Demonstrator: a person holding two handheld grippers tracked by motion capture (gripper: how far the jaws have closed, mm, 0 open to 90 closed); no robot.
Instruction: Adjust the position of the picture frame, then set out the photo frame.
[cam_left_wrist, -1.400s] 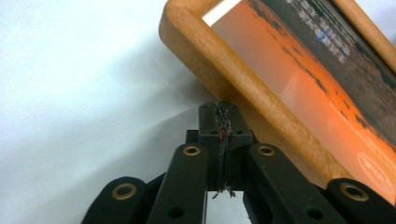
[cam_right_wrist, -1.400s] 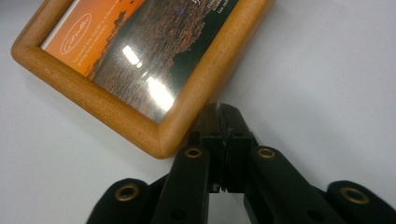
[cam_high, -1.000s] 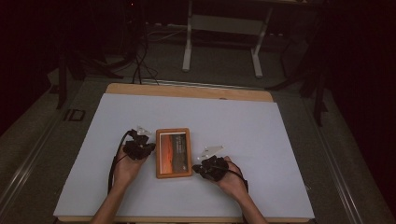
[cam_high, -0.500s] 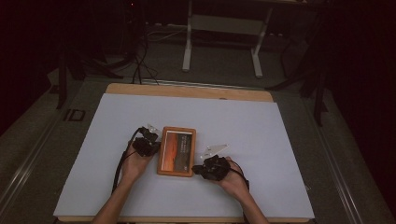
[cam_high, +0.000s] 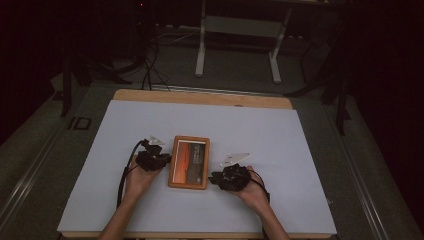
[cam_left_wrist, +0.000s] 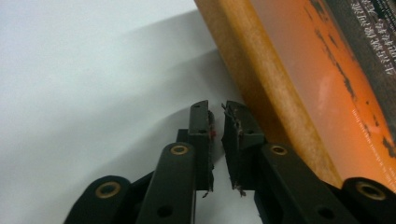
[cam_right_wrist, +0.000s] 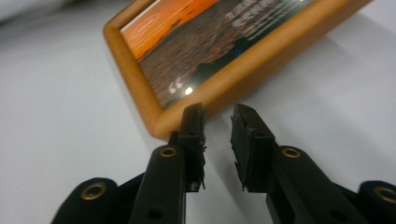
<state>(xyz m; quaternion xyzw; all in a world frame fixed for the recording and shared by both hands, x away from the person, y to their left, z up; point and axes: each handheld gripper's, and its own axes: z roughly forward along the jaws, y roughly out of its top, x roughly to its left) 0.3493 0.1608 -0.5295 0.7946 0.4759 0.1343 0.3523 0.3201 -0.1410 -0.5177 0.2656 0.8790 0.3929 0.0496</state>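
Note:
A wooden picture frame (cam_high: 189, 161) with an orange sunset print lies flat on the white table top (cam_high: 280, 145). My left gripper (cam_high: 166, 159) sits against the frame's left edge. In the left gripper view its jaws (cam_left_wrist: 217, 116) have just been opening. They stand a narrow gap apart beside the frame's wooden border (cam_left_wrist: 252, 70), with nothing between them. My right gripper (cam_high: 214, 178) rests at the frame's near right corner. Its jaws (cam_right_wrist: 217, 119) have also just been opening. They are parted just short of the frame's border (cam_right_wrist: 154, 121) and are empty.
The table top has a wooden rim (cam_high: 200, 97) at the far side. Beyond it, on the dark floor, stand a white metal stand (cam_high: 202, 45) and some cables (cam_high: 147, 60). Both forearms come in over the table's near edge.
The left hand and gripper have shifted slightly right, closer to the frame's left edge, and the frame has moved a touch right. The right hand has stayed in place.

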